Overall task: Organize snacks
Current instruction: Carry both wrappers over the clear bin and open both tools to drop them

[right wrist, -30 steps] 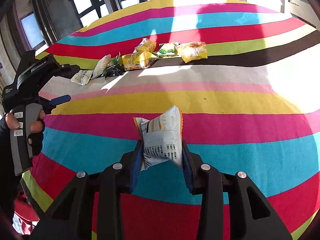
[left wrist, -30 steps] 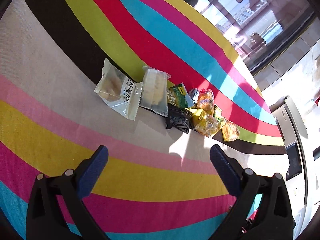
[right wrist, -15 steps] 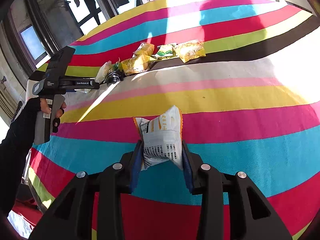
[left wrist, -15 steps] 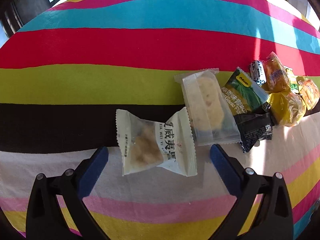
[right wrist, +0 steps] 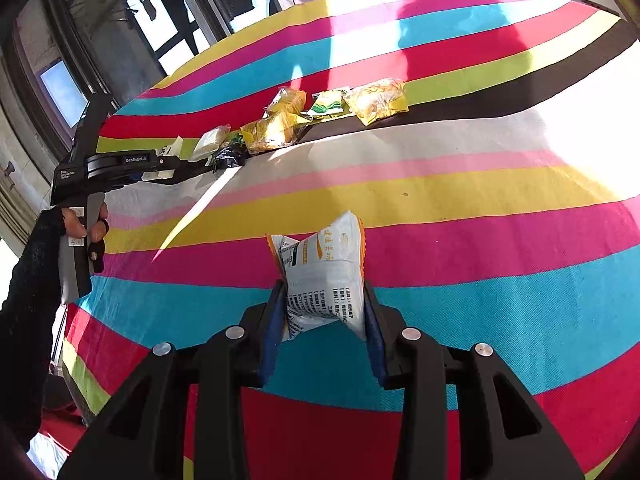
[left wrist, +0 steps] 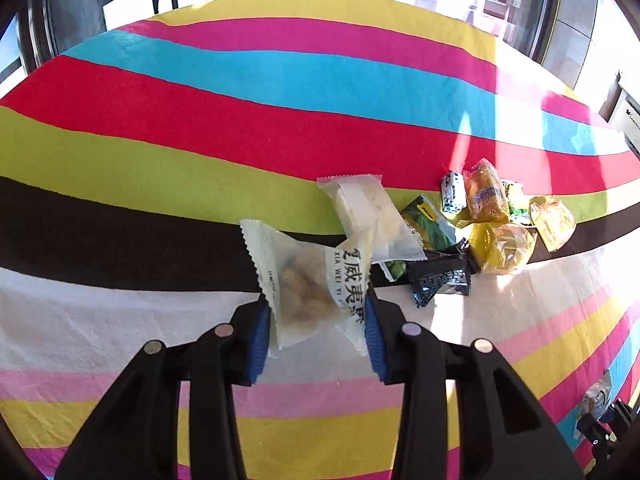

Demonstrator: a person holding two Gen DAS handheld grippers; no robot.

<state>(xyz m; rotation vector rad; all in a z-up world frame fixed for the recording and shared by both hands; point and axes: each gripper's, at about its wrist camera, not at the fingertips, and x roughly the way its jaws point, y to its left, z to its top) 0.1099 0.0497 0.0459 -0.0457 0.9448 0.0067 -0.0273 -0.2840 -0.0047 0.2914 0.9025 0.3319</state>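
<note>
Left wrist view: the left gripper (left wrist: 316,312) has just been closing and its blue pads now pinch a white wrapped pastry (left wrist: 308,280) between them, the pack sticking out ahead of the fingertips over the white stripe of the striped cloth (left wrist: 200,128). Just beyond and to the right of the tips lies the snack pile: a clear pack (left wrist: 372,216) touching the pastry's far corner, then a green pack (left wrist: 428,224), a black pack (left wrist: 440,280), a yellow bag (left wrist: 500,248) and an orange bag (left wrist: 486,192), all close together. In the right wrist view the right gripper (right wrist: 324,312) is clamped narrow on a white pouch (right wrist: 326,272) with orange edges, held above the blue stripe, well apart from the pile far ahead. To its left a sleeved hand (right wrist: 86,232) holds the left gripper's handle.
</note>
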